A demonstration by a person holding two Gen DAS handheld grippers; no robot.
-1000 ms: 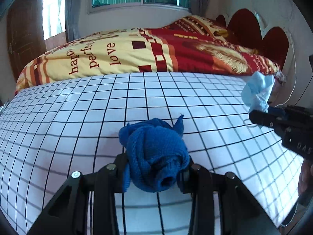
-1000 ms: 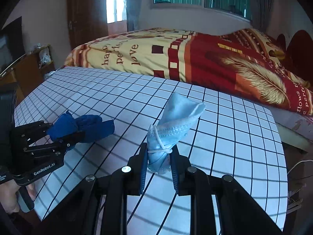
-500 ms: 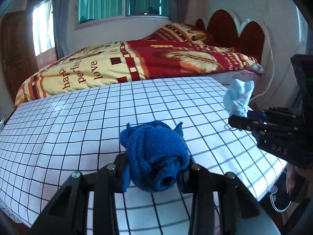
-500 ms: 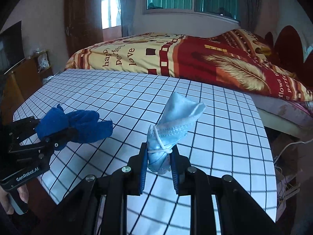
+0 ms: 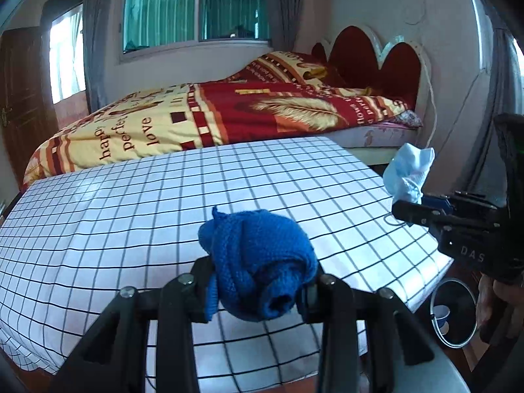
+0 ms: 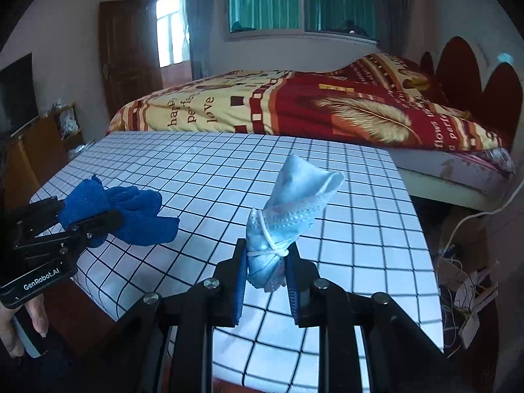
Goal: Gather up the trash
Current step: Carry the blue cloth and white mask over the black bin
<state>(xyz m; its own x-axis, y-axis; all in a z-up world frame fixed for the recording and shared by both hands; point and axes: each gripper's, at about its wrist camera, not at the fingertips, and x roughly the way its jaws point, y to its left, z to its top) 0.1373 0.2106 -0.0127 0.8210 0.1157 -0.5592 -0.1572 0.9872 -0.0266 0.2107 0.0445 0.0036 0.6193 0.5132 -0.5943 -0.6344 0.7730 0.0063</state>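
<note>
Your table (image 5: 131,216), covered in a checked cloth, fronts the bed (image 5: 229,114). Your left gripper (image 5: 258,294) is clamped on a blue knitted cloth (image 5: 258,271) above it; your right gripper (image 6: 267,278) pinches a crumpled face mask (image 6: 288,209).

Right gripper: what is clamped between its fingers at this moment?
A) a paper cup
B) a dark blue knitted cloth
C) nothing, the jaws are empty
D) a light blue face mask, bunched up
D: the right gripper pinches a crumpled light blue face mask, ear loop showing; the dark blue knitted cloth sits in the left gripper.
</note>
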